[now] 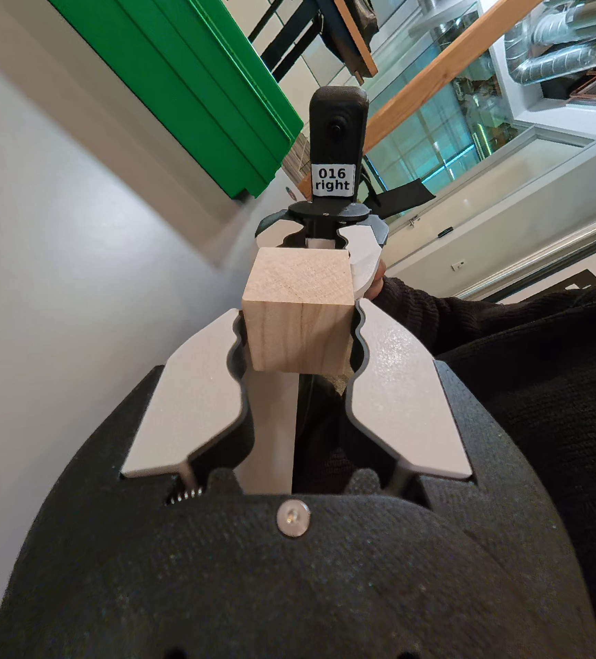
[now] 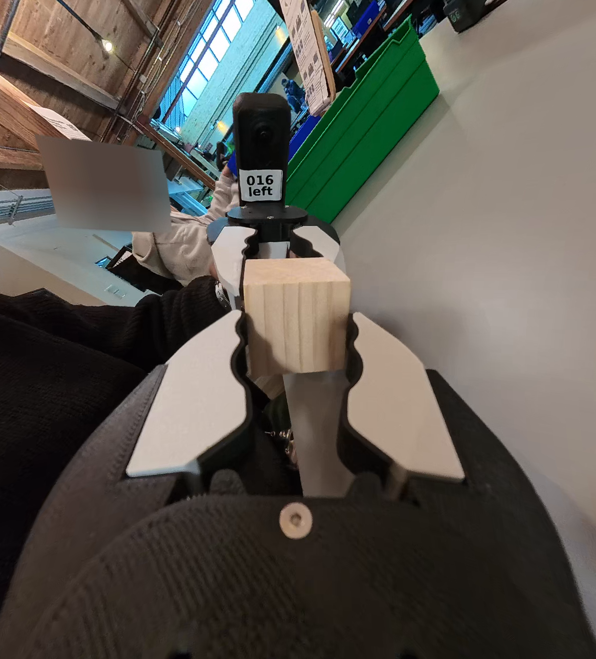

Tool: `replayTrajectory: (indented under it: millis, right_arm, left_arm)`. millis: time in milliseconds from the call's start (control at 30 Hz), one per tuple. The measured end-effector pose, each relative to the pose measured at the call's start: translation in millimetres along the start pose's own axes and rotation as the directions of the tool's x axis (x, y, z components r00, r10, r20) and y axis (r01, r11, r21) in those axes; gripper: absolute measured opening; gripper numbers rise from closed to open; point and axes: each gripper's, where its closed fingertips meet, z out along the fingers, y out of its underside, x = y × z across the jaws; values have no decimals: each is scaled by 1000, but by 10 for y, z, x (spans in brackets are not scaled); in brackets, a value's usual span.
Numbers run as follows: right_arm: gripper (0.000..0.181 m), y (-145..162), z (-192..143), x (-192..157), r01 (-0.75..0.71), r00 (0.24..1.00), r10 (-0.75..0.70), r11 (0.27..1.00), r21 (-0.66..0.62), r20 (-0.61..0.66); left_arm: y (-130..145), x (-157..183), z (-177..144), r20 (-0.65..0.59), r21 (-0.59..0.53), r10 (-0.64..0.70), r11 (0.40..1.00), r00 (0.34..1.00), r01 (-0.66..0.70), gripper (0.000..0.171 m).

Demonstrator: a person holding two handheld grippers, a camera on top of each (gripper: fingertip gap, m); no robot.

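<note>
A pale wooden cube is held in the air between both grippers, which face each other. My left gripper is shut on the cube's near end, with its white fingers pressed to both sides. The right gripper shows beyond it, clamping the far end, under a black camera with a white label. In the right wrist view my right gripper is shut on the same cube, and the left gripper grips its opposite end. The views are tilted, with the white table alongside.
A green plastic bin stands on the white table; it also shows in the right wrist view. A black knitted sleeve fills the side of each view. A person in a beige top sits behind.
</note>
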Motion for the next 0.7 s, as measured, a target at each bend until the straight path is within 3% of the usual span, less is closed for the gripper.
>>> replayTrajectory:
  millis: [333, 467, 600, 700]
  right_arm:
    - [55, 22, 115, 26, -17, 1000, 18, 999, -44, 14]
    - [55, 18, 119, 55, -1, 1000, 0, 999, -53, -12]
    - [55, -87, 52, 80, -71, 997, 71, 997, 23, 7]
    - [55, -133, 1, 121, -101, 995, 101, 993, 54, 10]
  left_arm:
    - [21, -43, -81, 10, 27, -22, 999, 1000, 21, 58]
    - [-34, -70, -89, 28, 90, -7, 996, 1000, 5, 57]
    - [-49, -122, -102, 81, 89, 34, 995, 996, -41, 71]
    - [-25, -107, -83, 57, 81, 9, 997, 998, -14, 72]
